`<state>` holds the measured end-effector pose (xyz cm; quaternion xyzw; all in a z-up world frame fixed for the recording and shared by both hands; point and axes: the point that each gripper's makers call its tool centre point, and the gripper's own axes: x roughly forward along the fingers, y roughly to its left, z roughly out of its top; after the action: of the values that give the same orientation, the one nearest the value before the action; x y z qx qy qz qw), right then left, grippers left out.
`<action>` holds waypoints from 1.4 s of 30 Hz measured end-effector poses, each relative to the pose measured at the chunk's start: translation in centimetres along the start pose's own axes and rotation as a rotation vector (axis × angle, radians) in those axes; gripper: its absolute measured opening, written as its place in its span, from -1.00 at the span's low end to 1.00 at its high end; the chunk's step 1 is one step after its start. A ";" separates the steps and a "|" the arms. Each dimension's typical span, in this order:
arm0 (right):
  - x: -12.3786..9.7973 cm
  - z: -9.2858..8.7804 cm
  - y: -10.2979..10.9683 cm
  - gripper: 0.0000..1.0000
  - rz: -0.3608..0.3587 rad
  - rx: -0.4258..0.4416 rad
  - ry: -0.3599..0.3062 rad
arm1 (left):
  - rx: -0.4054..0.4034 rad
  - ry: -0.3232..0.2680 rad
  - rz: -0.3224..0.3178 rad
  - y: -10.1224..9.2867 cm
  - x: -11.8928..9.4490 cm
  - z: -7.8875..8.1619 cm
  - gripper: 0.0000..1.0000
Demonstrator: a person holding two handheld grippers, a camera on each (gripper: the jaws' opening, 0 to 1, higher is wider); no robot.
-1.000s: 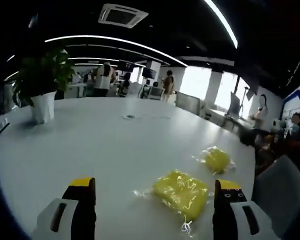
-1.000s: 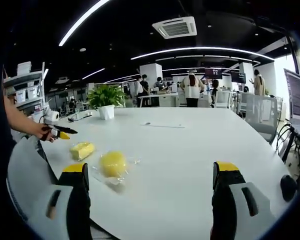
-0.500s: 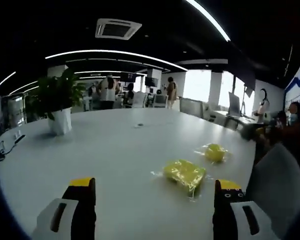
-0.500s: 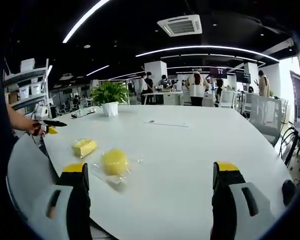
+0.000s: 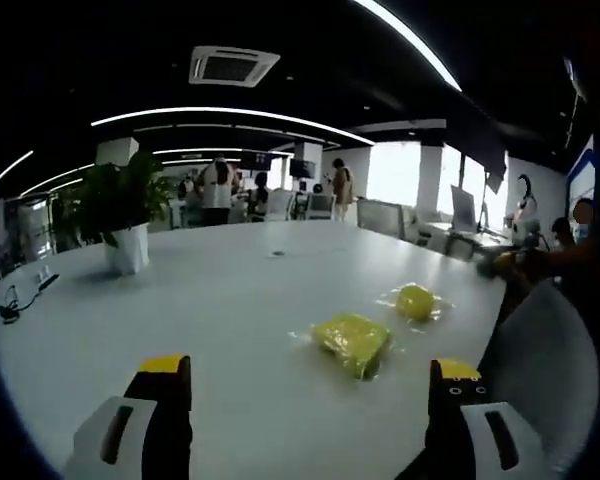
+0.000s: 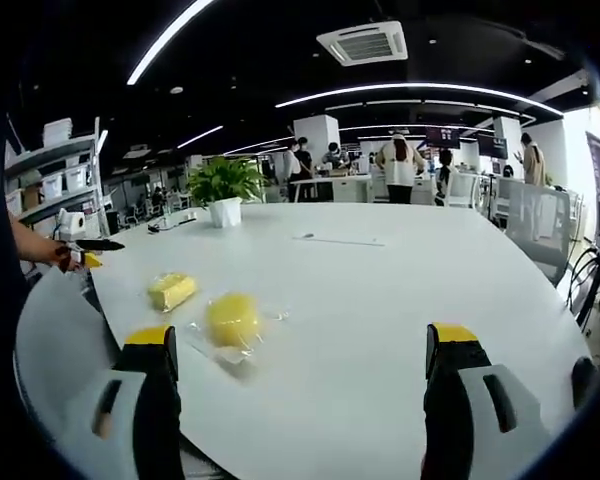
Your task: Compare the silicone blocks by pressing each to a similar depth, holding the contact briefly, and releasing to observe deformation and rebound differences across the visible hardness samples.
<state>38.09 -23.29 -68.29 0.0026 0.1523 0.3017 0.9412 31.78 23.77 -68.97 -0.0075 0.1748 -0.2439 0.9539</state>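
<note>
Just ahead of your left gripper [image 5: 310,385], a bit right of centre between the spread jaws, sits the flat yellow block [image 5: 351,335] in its clear wrap, w/ the rounder yellow block [image 5: 415,300] beyond it and further right; both lie flat on the white table [image 5: 210,300], near each other but apart. You're holding both tools back and off the samples, jaws wide, nothing gripped, prob. so you can line up a press. From your right gripper [image 6: 300,385], also gaping and empty, the rounder block [image 6: 233,318] is closest, ahead-left, just past the left jaw tip, flat block [image 6: 171,291] further left behind it. Your left tool [image 6: 80,245] shows at far left, held out past the table edge. Potted plant [image 6: 220,190] well beyond, out of the way. No contact yet, so no pressing is under way
</note>
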 end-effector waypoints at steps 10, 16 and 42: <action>-0.1 -0.3 -0.3 0.94 0.016 0.002 0.002 | -0.010 -0.013 -0.005 -0.6 0.4 1.7 1.00; -0.2 -0.3 -0.2 0.94 0.016 -0.001 0.000 | -0.009 -0.020 -0.032 -1.6 1.0 2.6 1.00; -1.5 -1.0 0.8 0.94 0.000 0.018 -0.017 | -0.358 0.133 -0.428 -16.3 14.6 6.3 0.99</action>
<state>36.17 -23.60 -68.71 0.0134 0.1469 0.3002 0.9424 38.35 2.18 -66.24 -0.1966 0.2719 -0.4051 0.8505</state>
